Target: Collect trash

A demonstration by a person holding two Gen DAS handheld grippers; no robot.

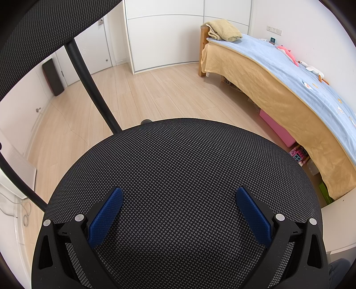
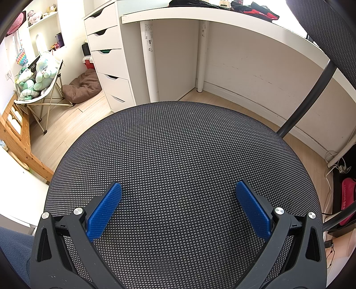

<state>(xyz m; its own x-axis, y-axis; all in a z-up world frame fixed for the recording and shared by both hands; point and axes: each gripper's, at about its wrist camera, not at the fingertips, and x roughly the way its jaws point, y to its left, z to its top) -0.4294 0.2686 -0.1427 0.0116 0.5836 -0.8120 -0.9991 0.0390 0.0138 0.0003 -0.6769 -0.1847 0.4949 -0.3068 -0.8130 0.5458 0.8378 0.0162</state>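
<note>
No trash shows in either view. My left gripper (image 1: 179, 191) hangs open just above the black mesh seat of an office chair (image 1: 182, 155), its blue pads (image 1: 106, 216) wide apart with only mesh between them. My right gripper (image 2: 179, 185) is open too, low over the same chair seat (image 2: 182, 144), blue pads (image 2: 104, 213) spread and nothing held. The seat fills the lower half of both views.
The chair's backrest (image 1: 44, 29) and armrest bar (image 1: 89, 77) stand at the left view's left. A bed with a blue cover (image 1: 289, 73) runs along the right, boxes under it. In the right view, a white desk (image 2: 222, 13), drawer unit (image 2: 109, 55), folding chair with plush toys (image 2: 37, 77).
</note>
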